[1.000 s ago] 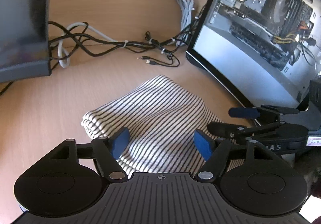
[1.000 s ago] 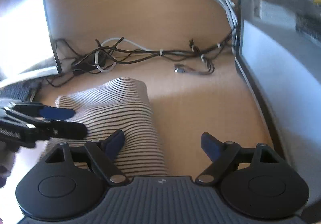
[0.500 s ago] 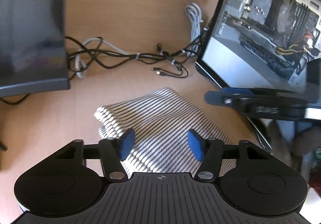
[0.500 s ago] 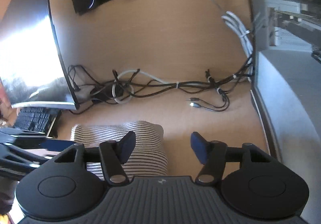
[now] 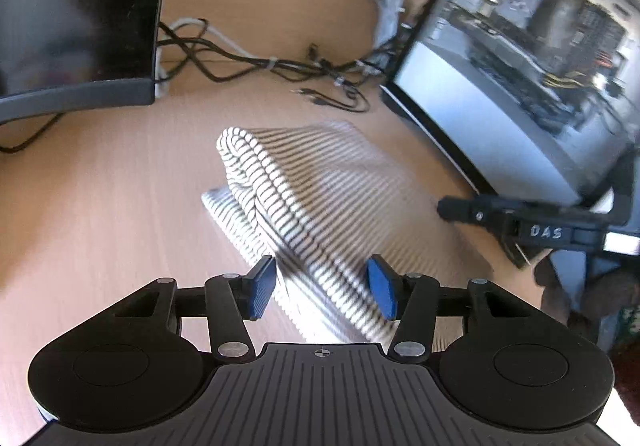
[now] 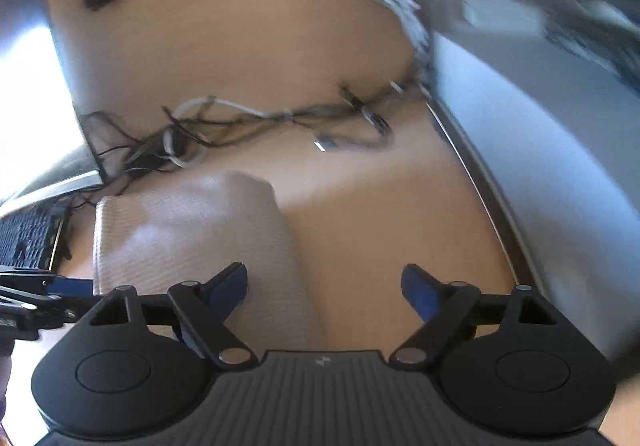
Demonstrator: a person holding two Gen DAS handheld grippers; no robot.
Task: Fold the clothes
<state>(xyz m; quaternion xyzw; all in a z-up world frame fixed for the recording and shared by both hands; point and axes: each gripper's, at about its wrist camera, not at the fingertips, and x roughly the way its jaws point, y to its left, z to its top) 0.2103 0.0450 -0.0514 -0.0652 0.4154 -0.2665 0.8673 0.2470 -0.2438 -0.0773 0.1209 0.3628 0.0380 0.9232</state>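
Both grippers hang over the striped cloth. Left gripper [image 5: 322, 292] has just been narrowing its jaws, and a fold of the striped garment [image 5: 304, 198] lies between its blue pads [image 5: 261, 288]; the right-hand pad seems to touch the raised fold, the left-hand one sits just beside it, and I cannot tell whether they truly pinch. Right gripper [image 6: 324, 288] has just been spreading its jaws and they stand wide, with nothing pressed between them: its left finger sits over the edge of the garment [image 6: 192, 234], its right finger over bare wood.

That garment, white with thin dark stripes, lies folded on the light wooden desk [image 5: 100, 198], its thick rolled edge running from the far corner down toward the left gripper, with a lower layer showing beneath along the left side. Behind it a tangle of black and white cables [image 5: 260, 64] runs along the back of the desk. A dark monitor [image 5: 76, 10] stands at the left, a lit monitor [image 5: 520, 58] at the right, the cloth between them. From the right wrist view a keyboard [image 6: 28, 238] shows at the far left, and the picture is blurred.
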